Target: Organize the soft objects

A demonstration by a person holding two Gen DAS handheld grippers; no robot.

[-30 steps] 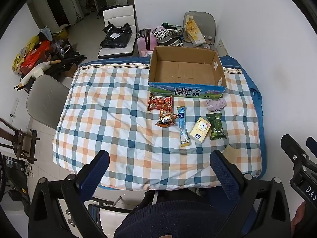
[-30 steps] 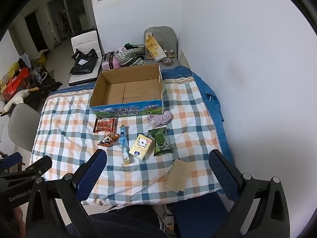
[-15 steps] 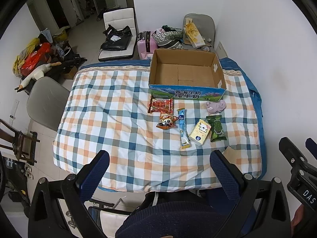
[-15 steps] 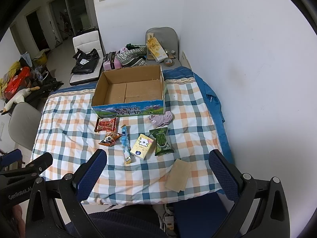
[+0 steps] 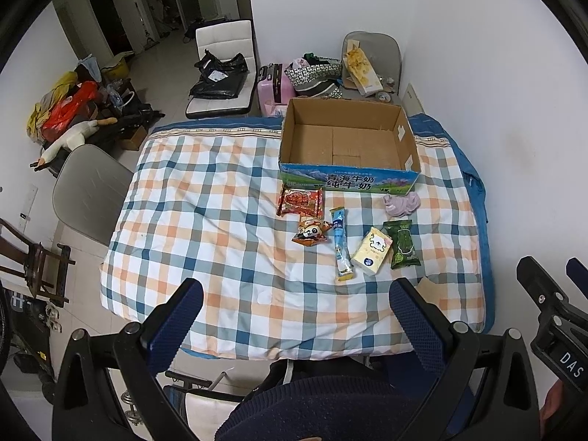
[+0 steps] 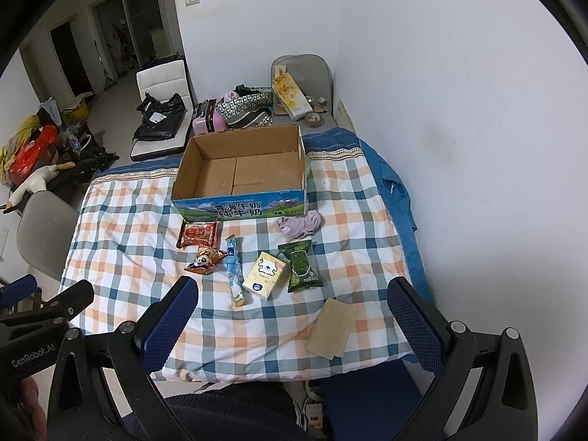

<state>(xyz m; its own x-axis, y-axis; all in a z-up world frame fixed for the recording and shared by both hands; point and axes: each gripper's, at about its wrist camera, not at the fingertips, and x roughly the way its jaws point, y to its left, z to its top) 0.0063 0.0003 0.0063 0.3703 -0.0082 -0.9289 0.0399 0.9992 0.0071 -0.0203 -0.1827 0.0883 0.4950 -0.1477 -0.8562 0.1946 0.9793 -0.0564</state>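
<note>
An open, empty cardboard box (image 5: 349,147) (image 6: 242,176) stands at the far side of the checked tablecloth (image 5: 205,220) (image 6: 121,228). In front of it lie a red snack pack (image 5: 300,202) (image 6: 197,234), a panda snack pack (image 5: 311,232) (image 6: 205,259), a long blue tube pack (image 5: 341,244) (image 6: 233,270), a yellow tissue pack (image 5: 371,251) (image 6: 264,270), a green pack (image 5: 403,243) (image 6: 302,265) and a crumpled purple cloth (image 5: 401,204) (image 6: 299,225). My left gripper (image 5: 294,316) and right gripper (image 6: 292,312) are open and empty, held above the table's near edge.
A brown paper piece (image 6: 332,327) lies near the front right edge. A white wall is close on the right. Grey chairs (image 5: 88,187) stand left of the table, and a chair with bags (image 6: 253,106) stands behind the box. My lap is below the near edge.
Both views have shifted slightly; the table looks a little farther and lower in frame. No object on the table has moved, and both grippers stay open.
</note>
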